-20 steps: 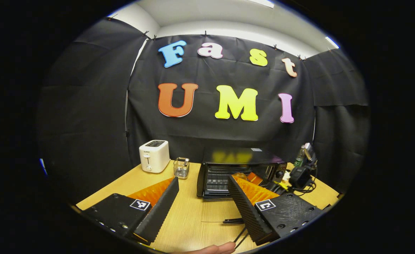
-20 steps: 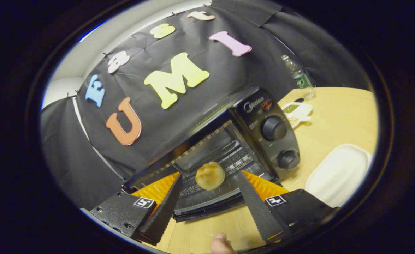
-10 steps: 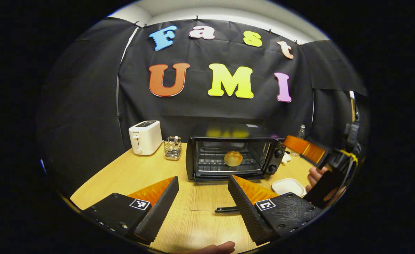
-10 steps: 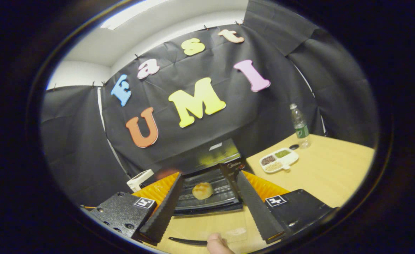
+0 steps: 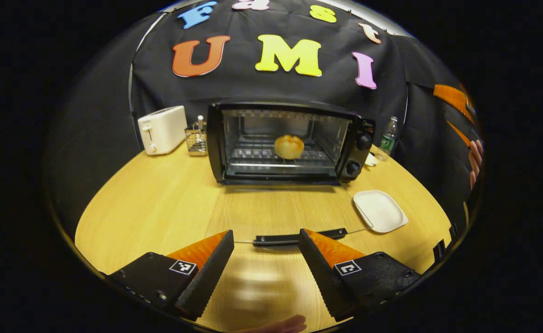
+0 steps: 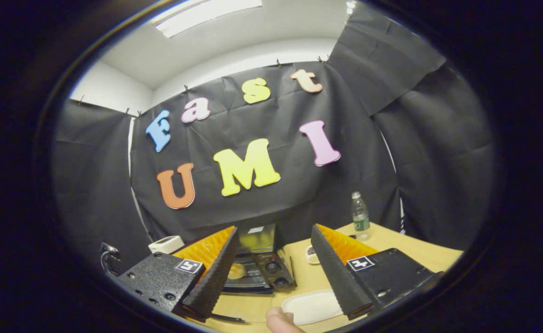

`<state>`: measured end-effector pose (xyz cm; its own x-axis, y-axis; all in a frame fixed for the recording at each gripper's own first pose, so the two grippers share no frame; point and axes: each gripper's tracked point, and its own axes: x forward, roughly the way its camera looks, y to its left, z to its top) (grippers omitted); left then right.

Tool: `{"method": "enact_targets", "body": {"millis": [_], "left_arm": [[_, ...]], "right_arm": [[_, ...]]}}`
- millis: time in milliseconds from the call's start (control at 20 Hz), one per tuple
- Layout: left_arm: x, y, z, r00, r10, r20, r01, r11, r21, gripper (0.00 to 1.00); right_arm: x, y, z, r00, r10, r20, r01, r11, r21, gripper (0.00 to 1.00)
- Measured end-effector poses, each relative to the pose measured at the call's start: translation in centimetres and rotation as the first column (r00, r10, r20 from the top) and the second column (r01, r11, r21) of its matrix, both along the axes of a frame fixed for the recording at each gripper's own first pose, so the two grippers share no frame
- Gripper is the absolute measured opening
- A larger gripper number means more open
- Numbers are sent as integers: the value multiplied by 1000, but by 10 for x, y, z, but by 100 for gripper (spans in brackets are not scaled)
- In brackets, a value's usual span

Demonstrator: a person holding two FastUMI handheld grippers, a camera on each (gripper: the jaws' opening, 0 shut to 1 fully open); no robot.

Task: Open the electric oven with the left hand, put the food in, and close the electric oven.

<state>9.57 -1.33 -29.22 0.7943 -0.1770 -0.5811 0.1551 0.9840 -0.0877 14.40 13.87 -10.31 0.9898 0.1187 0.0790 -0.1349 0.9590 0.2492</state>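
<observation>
Strong fisheye bending curves the table (image 5: 160, 208) edge and the booth wall in both views, while a ceiling light (image 6: 206, 16) glares overhead in the right gripper view, the dark cloth stays dim, and a blurred sheen lies on the wood between the left gripper (image 5: 265, 266) fingers.

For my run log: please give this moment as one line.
oven: door down | bun: on rack | left claw: open, empty | right claw: open, empty

I can't read any label: the marks on the toaster (image 5: 161, 129), oven (image 5: 286, 142) and bottle (image 6: 359, 216) beyond my fingers are too small.
</observation>
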Motion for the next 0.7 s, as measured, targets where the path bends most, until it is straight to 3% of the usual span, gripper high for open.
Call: {"method": "enact_targets", "body": {"millis": [150, 300, 450, 700], "left_arm": [[-8, -8, -17, 997, -12, -79, 15, 999, 34, 93], [-14, -21, -31, 990, -33, -135, 41, 998, 55, 93], [-11, -35, -40, 983, -50, -175, 62, 996, 63, 93], [-5, -38, -56, 971, -5, -241, 32, 994, 109, 93]], "right_arm": [[-10, -17, 16, 998, -26, 49, 33, 990, -134, 94], [-18, -29, 26, 997, -48, 68, 61, 977, -203, 94], [-23, -32, 29, 998, -27, 65, 39, 979, -198, 95], [-17, -43, 17, 999, -21, 35, 27, 982, -188, 95]]}}
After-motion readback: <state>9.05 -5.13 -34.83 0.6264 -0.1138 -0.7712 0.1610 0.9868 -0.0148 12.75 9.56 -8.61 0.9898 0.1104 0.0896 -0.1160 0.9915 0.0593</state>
